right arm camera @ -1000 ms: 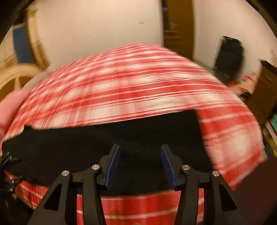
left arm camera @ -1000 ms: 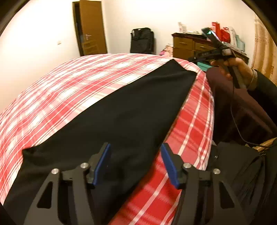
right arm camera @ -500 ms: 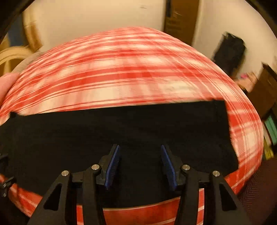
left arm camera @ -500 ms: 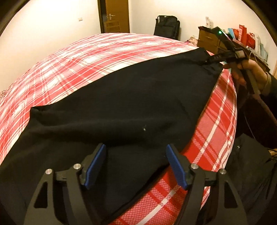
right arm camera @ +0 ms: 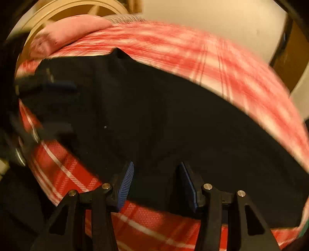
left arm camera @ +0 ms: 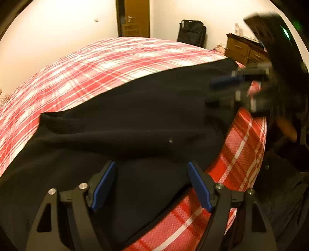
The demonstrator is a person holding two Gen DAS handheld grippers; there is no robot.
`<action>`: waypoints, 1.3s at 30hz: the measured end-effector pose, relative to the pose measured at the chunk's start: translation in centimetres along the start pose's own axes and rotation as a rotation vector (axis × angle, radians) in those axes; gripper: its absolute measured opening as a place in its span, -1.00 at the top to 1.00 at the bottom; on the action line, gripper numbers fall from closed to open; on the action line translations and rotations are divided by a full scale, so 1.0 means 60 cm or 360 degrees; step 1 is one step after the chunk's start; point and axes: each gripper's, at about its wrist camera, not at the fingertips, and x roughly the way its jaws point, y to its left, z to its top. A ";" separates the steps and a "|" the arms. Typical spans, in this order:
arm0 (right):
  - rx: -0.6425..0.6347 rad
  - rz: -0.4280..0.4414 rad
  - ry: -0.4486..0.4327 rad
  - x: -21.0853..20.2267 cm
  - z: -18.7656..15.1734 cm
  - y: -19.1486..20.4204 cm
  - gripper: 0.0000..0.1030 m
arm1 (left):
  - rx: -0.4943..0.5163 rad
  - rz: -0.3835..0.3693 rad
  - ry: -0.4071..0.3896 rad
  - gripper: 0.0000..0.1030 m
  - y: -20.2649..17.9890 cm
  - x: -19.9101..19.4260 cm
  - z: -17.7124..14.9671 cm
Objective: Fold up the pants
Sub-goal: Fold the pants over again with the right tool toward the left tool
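Note:
Black pants (left arm camera: 135,119) lie stretched across a red plaid bedspread (left arm camera: 115,63), close to the bed's near edge. My left gripper (left arm camera: 151,166) hovers over one end of them, jaws wide apart, dark cloth below and nothing pinched. The right gripper (left arm camera: 231,85) shows blurred at the upper right of the left wrist view, above the pants' far end. In the right wrist view, the right gripper (right arm camera: 156,166) stands open above the pants (right arm camera: 154,115) near their lower hem edge. The left gripper (right arm camera: 58,106) is a dark blur at the left.
A wooden door (left arm camera: 135,19), a black suitcase (left arm camera: 191,34) and a wooden dresser (left arm camera: 243,50) stand beyond the bed. A pink pillow (right arm camera: 73,29) lies by the headboard (right arm camera: 67,9). The person's dark clothing (left arm camera: 280,193) fills the right side by the bed edge.
The left jaws have spread wider. The right gripper has swung quickly along the pants toward the left gripper and rolled, so the pillow and headboard now show in its view.

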 end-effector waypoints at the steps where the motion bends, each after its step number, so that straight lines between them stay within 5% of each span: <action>1: -0.0024 0.0030 0.0035 -0.002 0.003 0.000 0.00 | -0.0007 0.0014 -0.0017 -0.53 0.006 -0.010 -0.001; 8: 0.0127 0.0291 -0.0196 -0.038 0.128 -0.020 0.00 | -0.0152 0.0349 -0.0172 -0.60 0.122 -0.135 -0.059; 12: 0.0158 0.0480 -0.0163 0.022 0.224 0.027 0.00 | -0.0366 0.0706 -0.0154 -0.62 0.244 -0.197 -0.125; 18: 0.0274 0.0715 -0.0053 0.120 0.323 0.083 0.00 | -0.0668 0.0943 -0.0094 -0.62 0.367 -0.245 -0.224; 21: 0.0345 0.0763 0.0072 0.180 0.352 0.096 0.20 | -0.0823 0.0888 -0.0097 -0.62 0.402 -0.242 -0.266; 22: 0.0339 0.0768 0.0117 0.199 0.360 0.100 0.63 | -0.0877 0.0848 -0.0100 -0.63 0.412 -0.238 -0.280; 25: 0.0337 0.0676 0.0114 0.212 0.370 0.111 0.91 | -0.0870 0.0843 -0.0124 -0.82 0.415 -0.223 -0.279; 30: 0.0378 0.0568 0.0109 0.226 0.383 0.100 0.93 | -0.0940 0.0743 -0.0159 -0.87 0.437 -0.210 -0.277; 36: 0.0330 0.0622 0.0018 0.197 0.375 0.096 0.91 | -0.1044 0.0581 -0.0177 -0.84 0.464 -0.201 -0.276; 39: 0.0348 0.0647 -0.0083 0.155 0.360 0.077 0.90 | -0.1011 0.0581 -0.0158 -0.60 0.453 -0.210 -0.269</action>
